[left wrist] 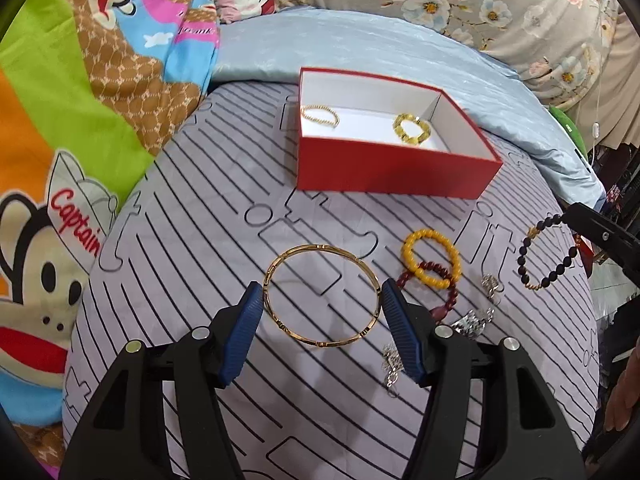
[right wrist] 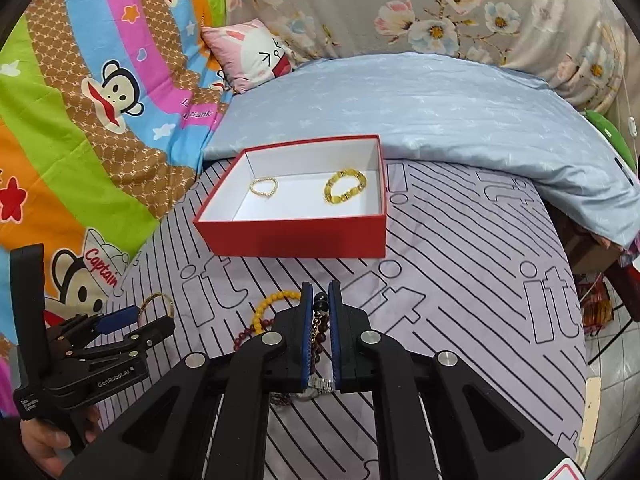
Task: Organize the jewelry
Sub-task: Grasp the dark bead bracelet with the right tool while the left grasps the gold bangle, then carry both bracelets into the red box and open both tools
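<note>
A red box (left wrist: 384, 174) (right wrist: 296, 236) with a white inside stands on the striped sheet and holds a thin gold bracelet (left wrist: 320, 116) (right wrist: 264, 187) and a yellow bead bracelet (left wrist: 412, 129) (right wrist: 345, 186). My left gripper (left wrist: 322, 294) (right wrist: 120, 316) is open, its blue pads on either side of a gold bangle (left wrist: 320, 296) lying flat. My right gripper (right wrist: 321, 300) is shut on a black bead bracelet (left wrist: 540, 256) (right wrist: 320, 305), which hangs from it in the left wrist view. An orange bead bracelet (left wrist: 430, 258) (right wrist: 266, 308) overlaps a dark red one (left wrist: 442, 280).
Silver chains and a ring (left wrist: 476, 316) lie near the beads. A light blue quilt (left wrist: 400, 44) (right wrist: 440, 112) lies behind the box. A cartoon blanket (left wrist: 80, 120) covers the left. The bed edge and floor (right wrist: 608, 380) are at the right.
</note>
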